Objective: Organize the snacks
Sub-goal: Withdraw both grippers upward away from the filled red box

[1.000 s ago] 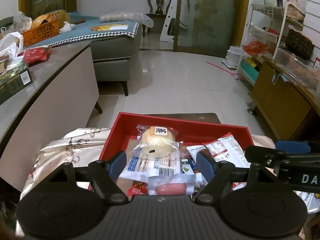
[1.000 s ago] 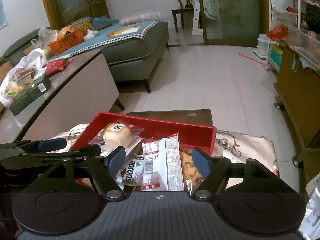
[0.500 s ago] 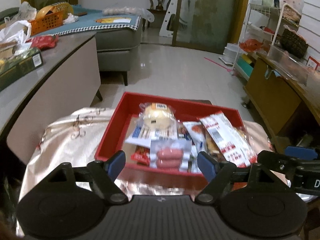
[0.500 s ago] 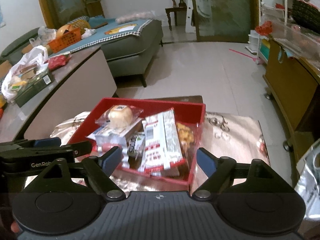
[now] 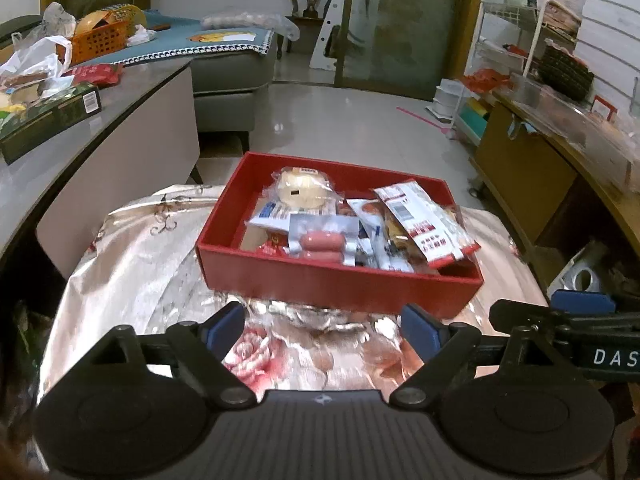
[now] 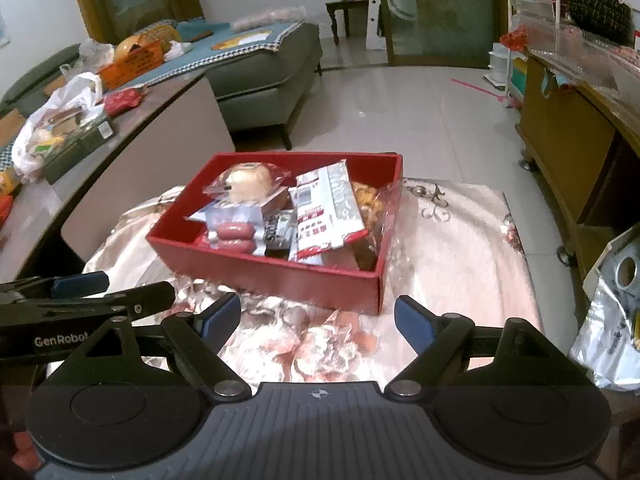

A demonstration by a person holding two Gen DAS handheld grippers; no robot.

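One red box (image 5: 340, 280) of snack packets; left gripper (image 5: 324, 326) and right gripper (image 6: 318, 318) both released, empty.

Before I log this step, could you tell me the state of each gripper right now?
Left gripper: open, holding nothing, jaws just opening.
Right gripper: open, holding nothing, jaws just opening.

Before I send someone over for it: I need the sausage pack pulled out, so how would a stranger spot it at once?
Find the red box on the shiny floral cloth. Among the snacks inside, look near the front wall, just in front of the wrapped round bun. The sausage pack is the clear wrapper showing plump pink sausages side by side, unlike the flat printed packets around it.
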